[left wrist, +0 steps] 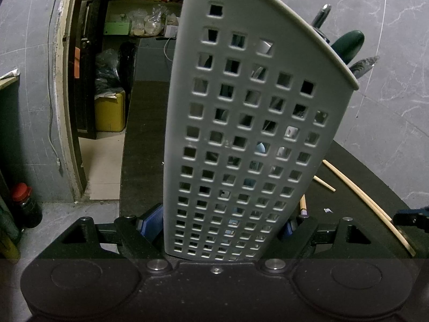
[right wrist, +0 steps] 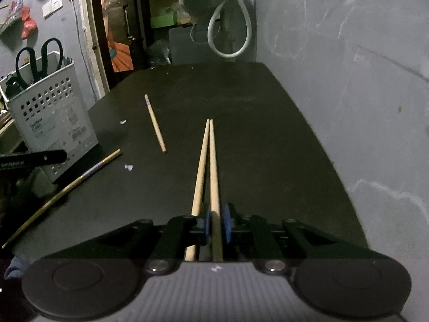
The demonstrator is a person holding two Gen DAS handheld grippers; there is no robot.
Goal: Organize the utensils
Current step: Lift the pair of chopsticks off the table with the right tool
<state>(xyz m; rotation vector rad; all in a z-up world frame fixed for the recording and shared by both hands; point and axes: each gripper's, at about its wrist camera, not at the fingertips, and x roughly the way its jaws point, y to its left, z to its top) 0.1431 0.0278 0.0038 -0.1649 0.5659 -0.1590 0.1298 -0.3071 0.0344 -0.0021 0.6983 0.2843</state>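
My left gripper (left wrist: 219, 225) is shut on the lower part of a white perforated utensil holder (left wrist: 254, 134), a blue pad pressing on each side. Handles stick out of its top, one of them dark green (left wrist: 348, 45). In the right wrist view the same holder (right wrist: 53, 112) stands at the table's left with black scissors (right wrist: 34, 59) in it. My right gripper (right wrist: 216, 222) stands narrowly open around one pale wooden chopstick (right wrist: 213, 161), with small gaps at the pads. Its twin (right wrist: 202, 161) lies alongside and passes outside the left pad.
On the black table (right wrist: 268, 134) lie a short pale chopstick (right wrist: 155, 123), a long dark chopstick with a purple band (right wrist: 67, 185) and small paper scraps (right wrist: 129, 167). A grey wall runs along the right. An open doorway with cluttered shelves (left wrist: 144, 24) lies beyond.
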